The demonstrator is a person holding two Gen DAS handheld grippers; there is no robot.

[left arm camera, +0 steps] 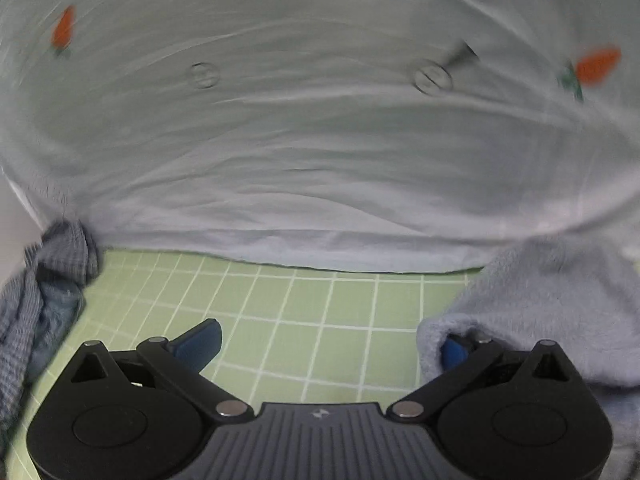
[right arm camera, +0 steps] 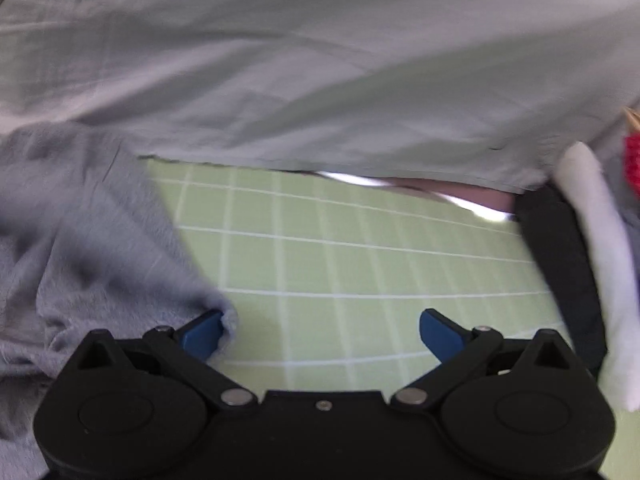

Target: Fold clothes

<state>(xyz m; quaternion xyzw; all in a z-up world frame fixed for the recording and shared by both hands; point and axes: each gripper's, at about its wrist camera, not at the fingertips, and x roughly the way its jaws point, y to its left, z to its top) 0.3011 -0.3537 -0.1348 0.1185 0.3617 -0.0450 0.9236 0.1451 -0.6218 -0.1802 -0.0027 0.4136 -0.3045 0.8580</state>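
Observation:
A pale green shirt [left arm camera: 312, 128] with buttons and orange carrot prints fills the far half of the left wrist view; it also shows in the right wrist view [right arm camera: 320, 72]. A fuzzy grey-blue garment [left arm camera: 552, 300] lies at the right and drapes over my left gripper's right finger. In the right wrist view the same fuzzy garment [right arm camera: 88, 240] lies at the left and touches the left fingertip [right arm camera: 204, 334]. My left gripper [left arm camera: 324, 344] is open over the green grid mat [left arm camera: 304, 312]. My right gripper [right arm camera: 320, 334] is open over the mat [right arm camera: 340, 260].
A crumpled blue checked cloth [left arm camera: 44, 292] lies at the left edge. In the right wrist view a black strap [right arm camera: 560, 264] and a white fabric strip [right arm camera: 604, 264] lie at the right, with something red [right arm camera: 632, 164] beyond.

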